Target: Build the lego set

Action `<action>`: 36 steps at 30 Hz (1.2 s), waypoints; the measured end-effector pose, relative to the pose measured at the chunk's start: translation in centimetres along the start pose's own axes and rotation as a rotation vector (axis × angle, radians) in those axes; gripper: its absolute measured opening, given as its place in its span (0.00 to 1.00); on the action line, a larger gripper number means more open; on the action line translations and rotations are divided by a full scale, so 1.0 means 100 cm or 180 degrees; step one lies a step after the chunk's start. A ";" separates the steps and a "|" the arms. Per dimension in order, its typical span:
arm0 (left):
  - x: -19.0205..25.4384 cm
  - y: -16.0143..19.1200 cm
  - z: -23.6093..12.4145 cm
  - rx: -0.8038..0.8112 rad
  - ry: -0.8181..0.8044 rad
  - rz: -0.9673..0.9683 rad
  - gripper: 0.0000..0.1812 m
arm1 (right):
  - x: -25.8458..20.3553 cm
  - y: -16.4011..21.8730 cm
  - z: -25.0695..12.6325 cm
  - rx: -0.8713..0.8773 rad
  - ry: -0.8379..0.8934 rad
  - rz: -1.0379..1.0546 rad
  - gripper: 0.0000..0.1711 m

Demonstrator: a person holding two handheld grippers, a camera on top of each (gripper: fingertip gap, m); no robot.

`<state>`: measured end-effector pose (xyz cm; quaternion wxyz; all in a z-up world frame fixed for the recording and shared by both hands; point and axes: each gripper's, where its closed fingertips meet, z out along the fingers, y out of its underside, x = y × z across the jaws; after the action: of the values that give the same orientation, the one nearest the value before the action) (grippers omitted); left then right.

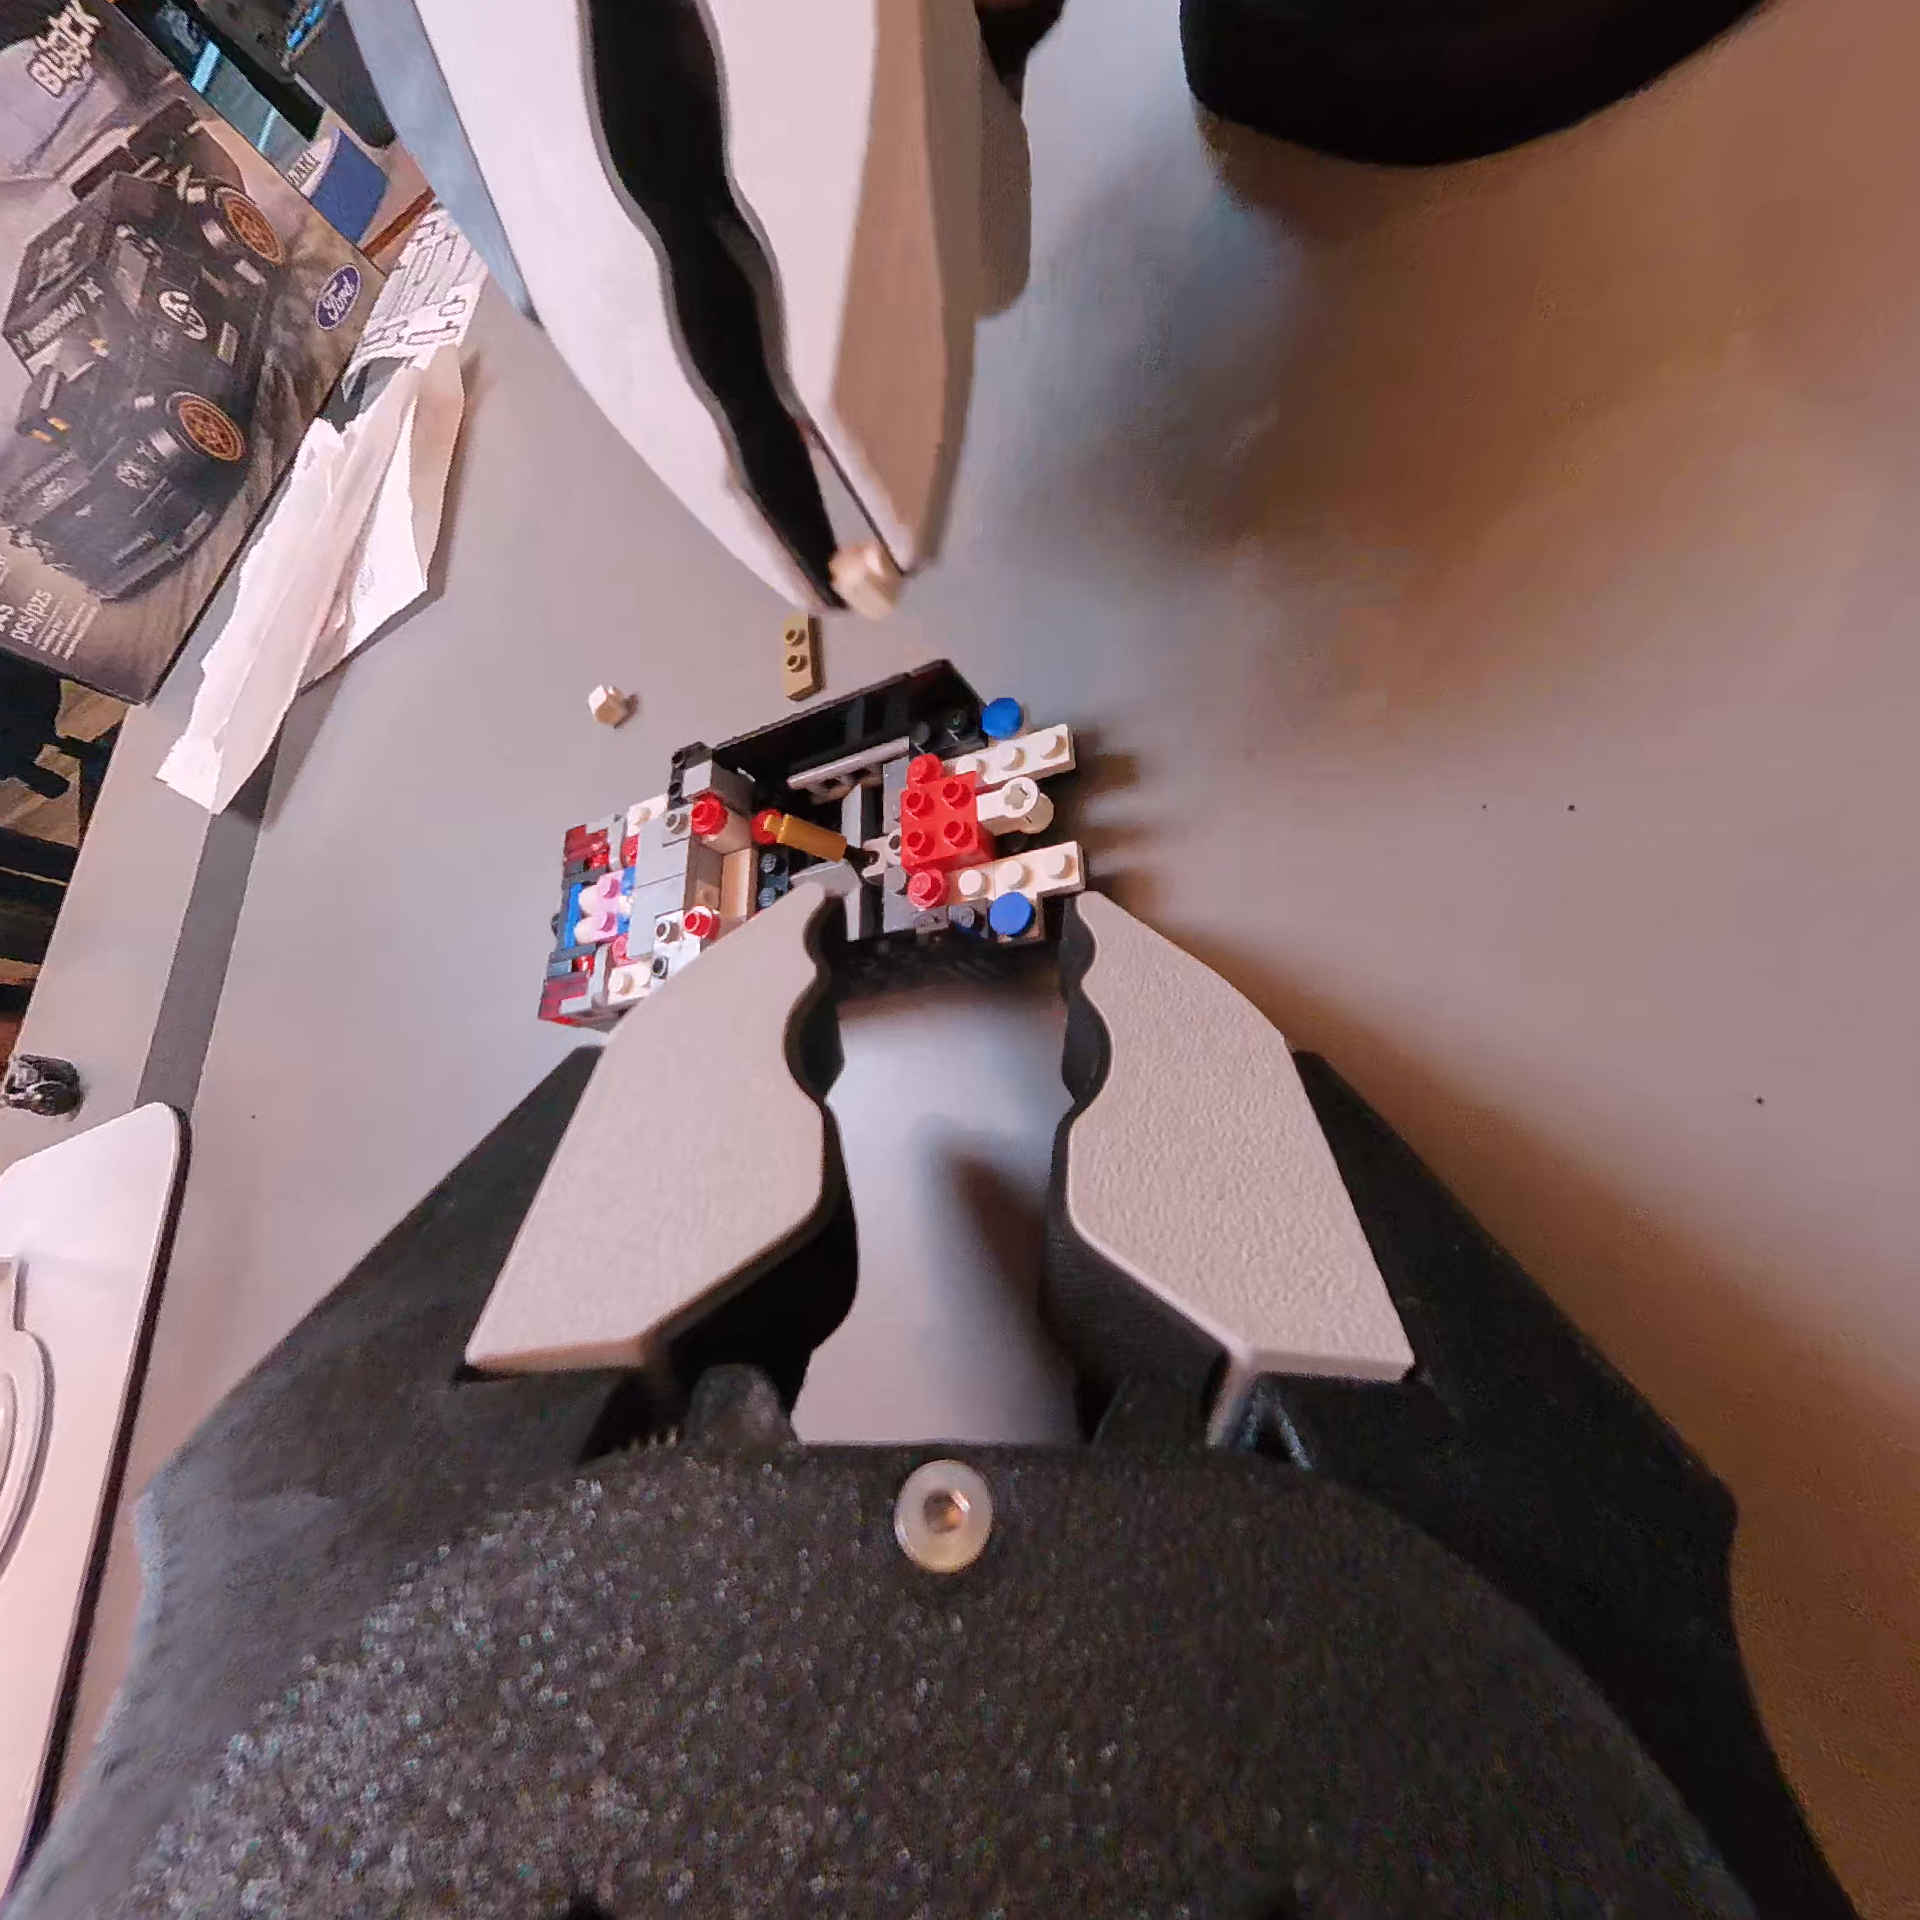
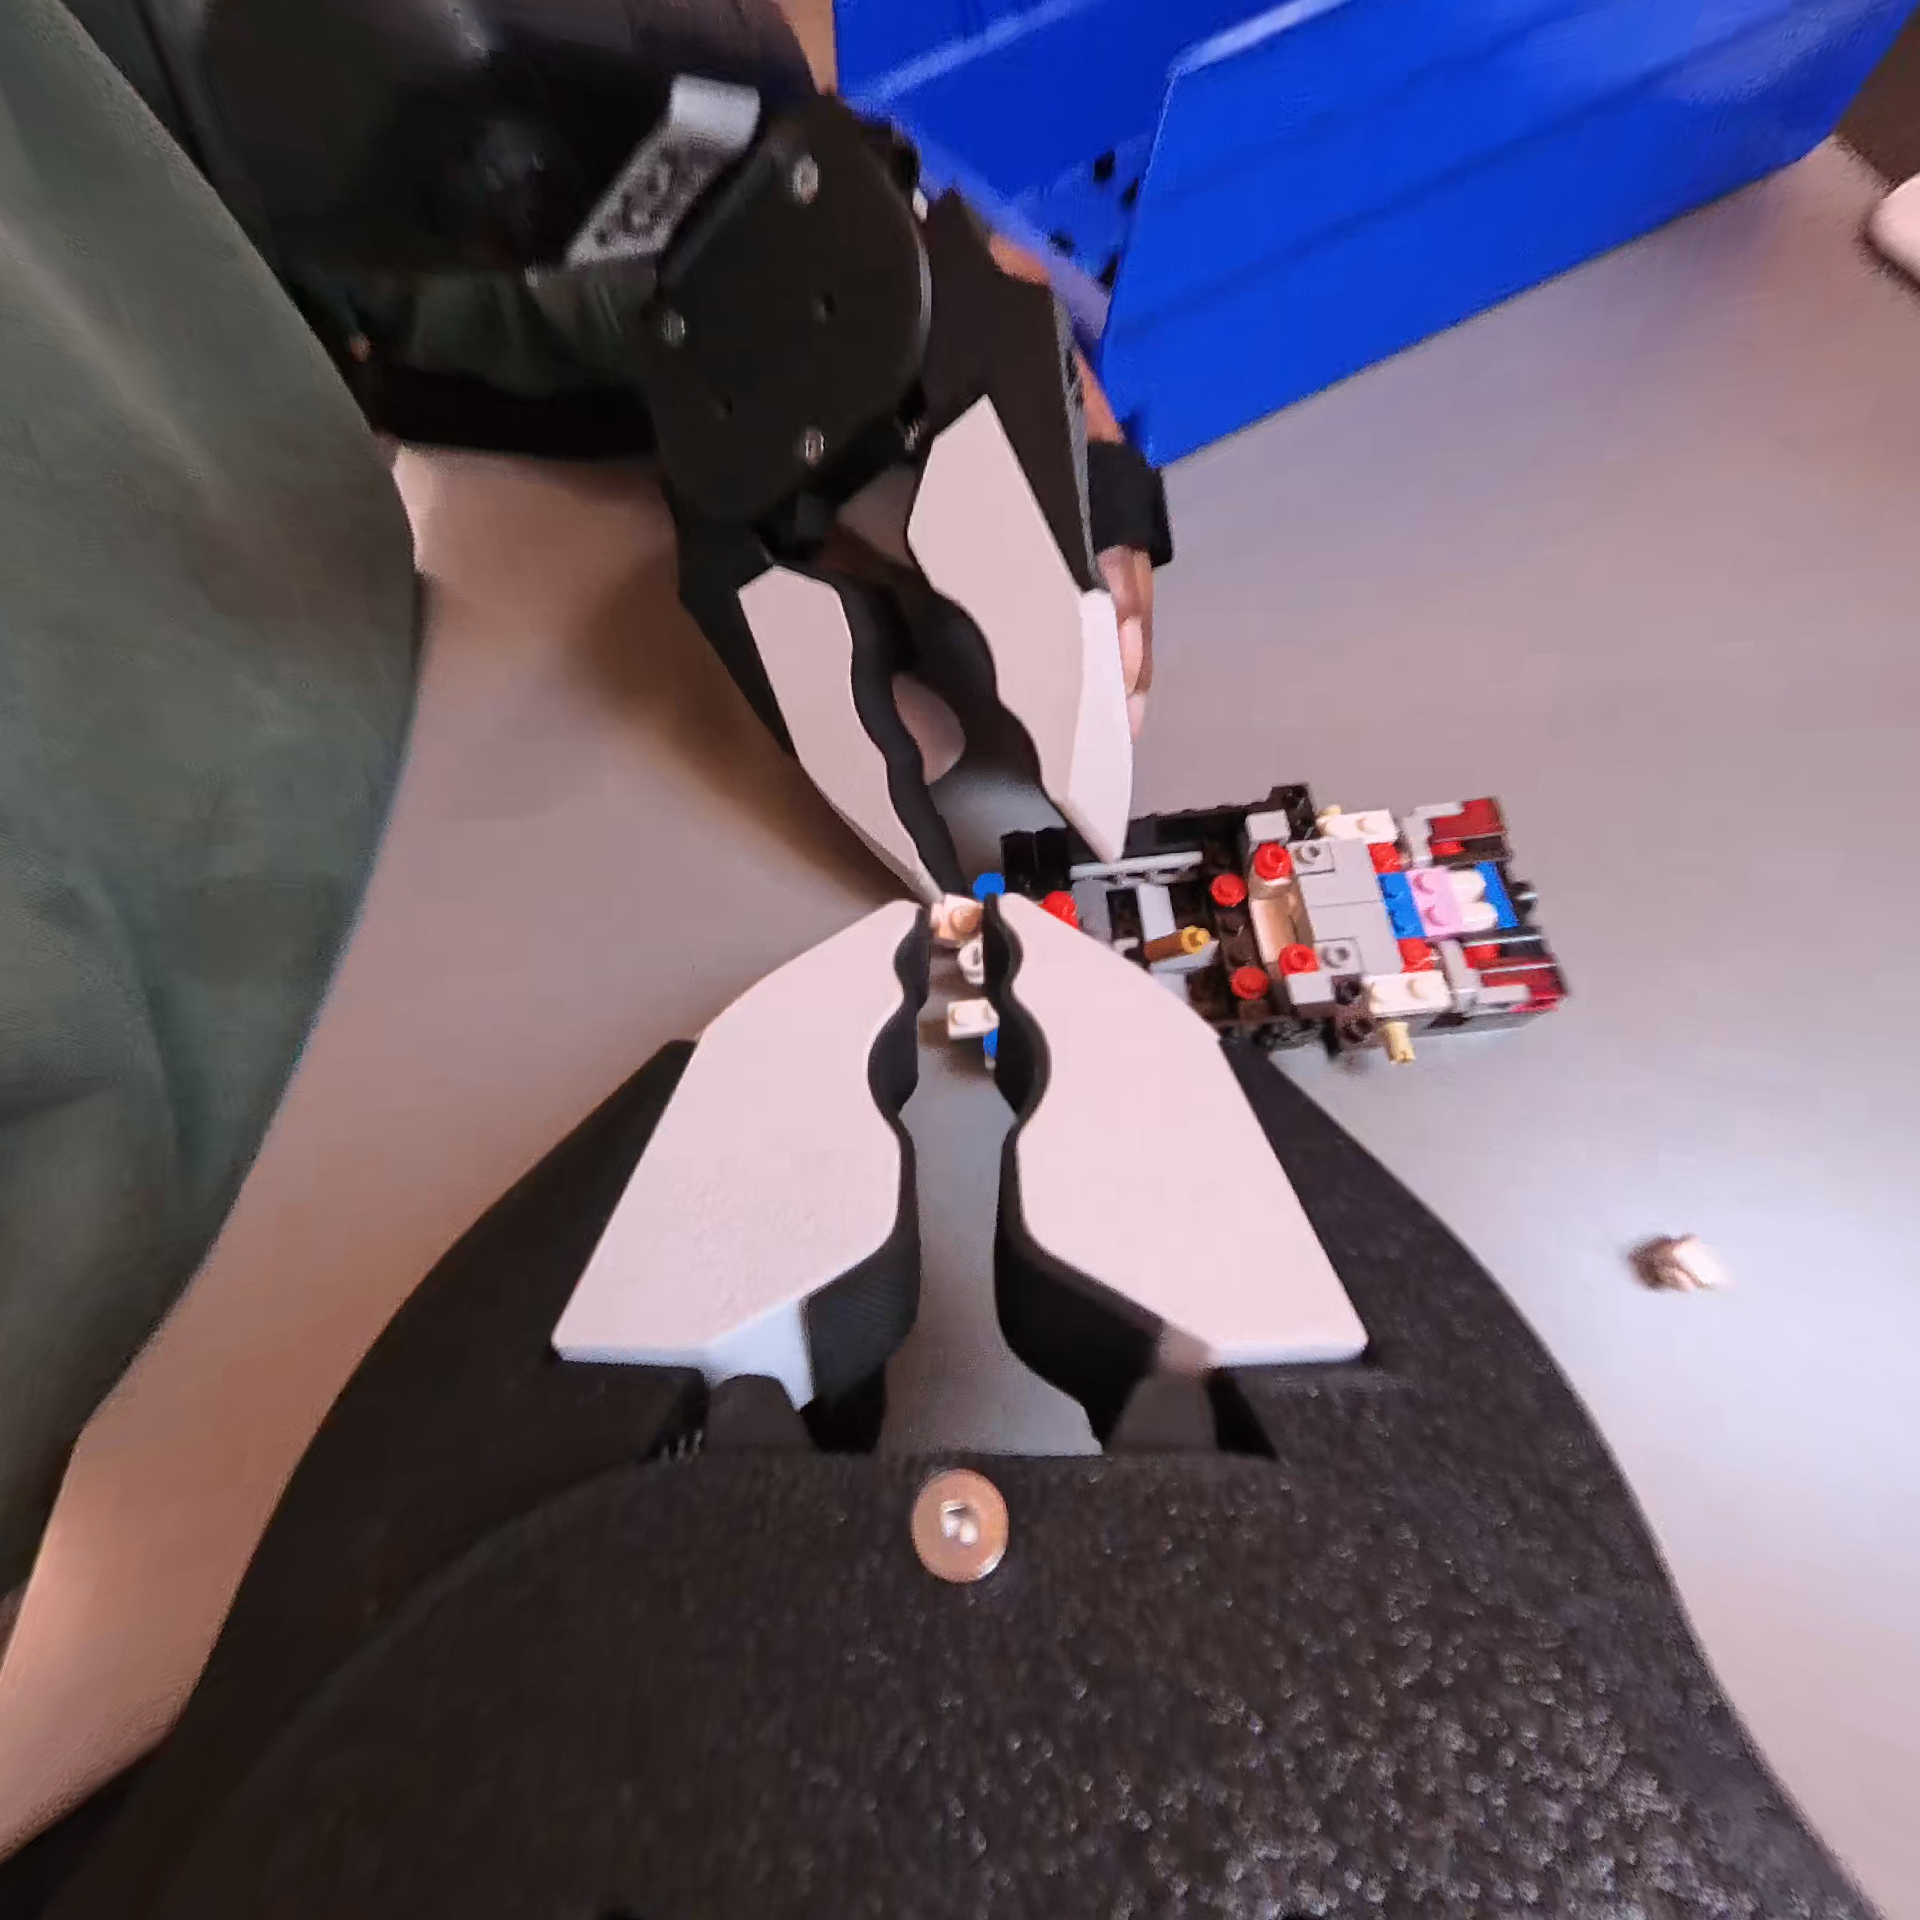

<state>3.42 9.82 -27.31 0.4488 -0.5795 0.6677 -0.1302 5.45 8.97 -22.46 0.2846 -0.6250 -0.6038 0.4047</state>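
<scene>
**Partly built brick model on desk, both grippers at its white-plate end**

The lego model [image 1: 821, 852] sits flat on the grey desk [image 1: 1351, 935]: black frame, grey and white plates, red studs, a red block [image 1: 940, 821] beside white plates at one end, blue round studs at two corners, a gold-brown pin [image 1: 800, 831] in the middle, pink and blue bricks at the far end.

Left gripper [image 1: 940, 914]: jaws apart, straddling the near edge of the model; one fingertip lies over the grey centre, the other just beside the white-plate corner. Actual contact cannot be told.

Right gripper [image 2: 958, 914]: jaws drawn nearly together, clamped on a small tan piece [image 2: 956, 917] at the very tips. It hangs just above the model's white-plate end, close to the left gripper's tip. Motion blur in the left wrist view.

Loose on the desk near the model: a tan two-stud plate [image 1: 798, 649] and a small beige piece [image 1: 611, 703].

Further out: crumpled white paper bag [image 1: 332, 582], the set's box [image 1: 145, 343] with a dark car pictured, and a blue bin [image 2: 1403, 208] behind the model.
</scene>
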 end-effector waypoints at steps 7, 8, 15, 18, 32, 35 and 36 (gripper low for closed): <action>-0.006 -0.011 -0.027 0.0413 -0.0003 -0.0451 0.21 | -0.001 -0.028 -0.003 0.0586 0.0432 -0.0107 0.06; -0.005 -0.018 -0.033 0.0566 0.0057 -0.0643 0.20 | -0.002 -0.032 -0.001 0.0650 0.0519 -0.0169 0.06; -0.015 -0.078 -0.078 0.1890 0.0781 -0.2461 0.17 | -0.030 -0.068 0.013 0.0941 0.0902 -0.0847 0.06; -0.010 -0.081 -0.084 0.1989 0.0980 -0.2751 0.17 | -0.037 -0.073 0.017 0.0958 0.0992 -0.1008 0.06; -0.007 -0.072 -0.109 0.2334 0.1814 -0.3846 0.11 | -0.043 -0.089 0.037 0.0840 0.1084 -0.1616 0.06; -0.015 -0.067 -0.117 0.2460 0.1868 -0.3961 0.04 | -0.041 -0.095 0.038 0.0942 0.1100 -0.1626 0.06; -0.017 -0.065 -0.118 0.2482 0.1881 -0.4001 0.04 | -0.039 -0.095 0.038 0.0971 0.1116 -0.1600 0.05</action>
<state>-1.31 5.36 -15.37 0.2661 -0.5903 0.2136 -0.7315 -2.53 5.67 -15.70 0.5651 -0.4669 -0.6134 0.2940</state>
